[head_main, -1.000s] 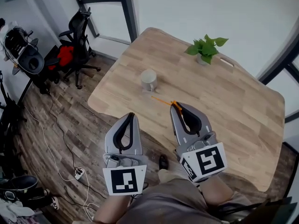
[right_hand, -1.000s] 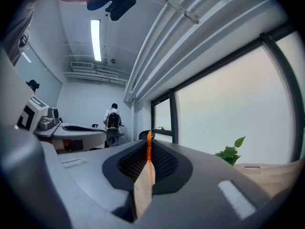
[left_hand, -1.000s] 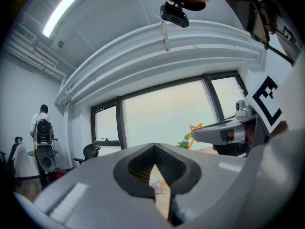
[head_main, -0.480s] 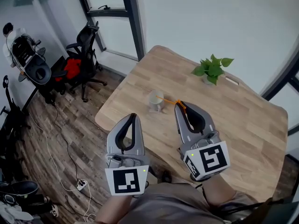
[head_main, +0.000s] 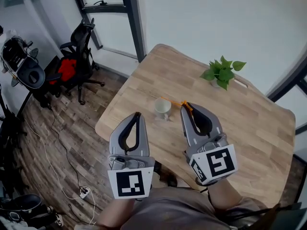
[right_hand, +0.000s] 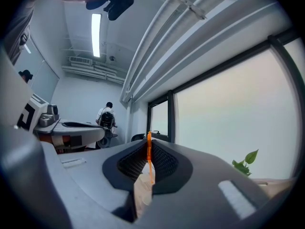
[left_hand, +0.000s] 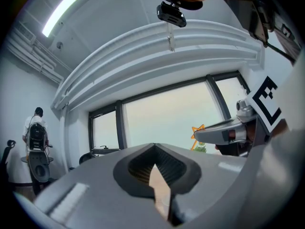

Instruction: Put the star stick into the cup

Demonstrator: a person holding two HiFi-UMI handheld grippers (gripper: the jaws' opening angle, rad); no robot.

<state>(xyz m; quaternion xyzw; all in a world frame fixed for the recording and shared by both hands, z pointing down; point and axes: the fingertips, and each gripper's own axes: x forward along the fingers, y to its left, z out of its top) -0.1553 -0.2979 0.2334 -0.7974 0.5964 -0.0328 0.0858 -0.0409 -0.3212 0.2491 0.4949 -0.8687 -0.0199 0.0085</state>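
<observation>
A pale cup [head_main: 162,108] stands on the wooden table [head_main: 249,123] near its left edge. My right gripper [head_main: 186,107] is shut on the orange star stick [head_main: 175,102]. The star end sits at the jaw tips and the thin shaft reaches left over the cup's far rim. In the right gripper view the star stick [right_hand: 148,151] runs up between the shut jaws of my right gripper [right_hand: 147,144]. My left gripper [head_main: 137,115] is shut and empty, just left of the cup and nearer to me. The left gripper view shows the star [left_hand: 198,130] at the right gripper's tip.
A small potted plant [head_main: 223,72] stands at the table's far side. Off the table's left are black office chairs [head_main: 79,47] and cables on the wood floor. A person [right_hand: 106,116] stands far back in the room.
My right gripper has carried the star stick from the cup's near right up beside it, so the shaft now reaches over the cup's rim. The left gripper stays shut.
</observation>
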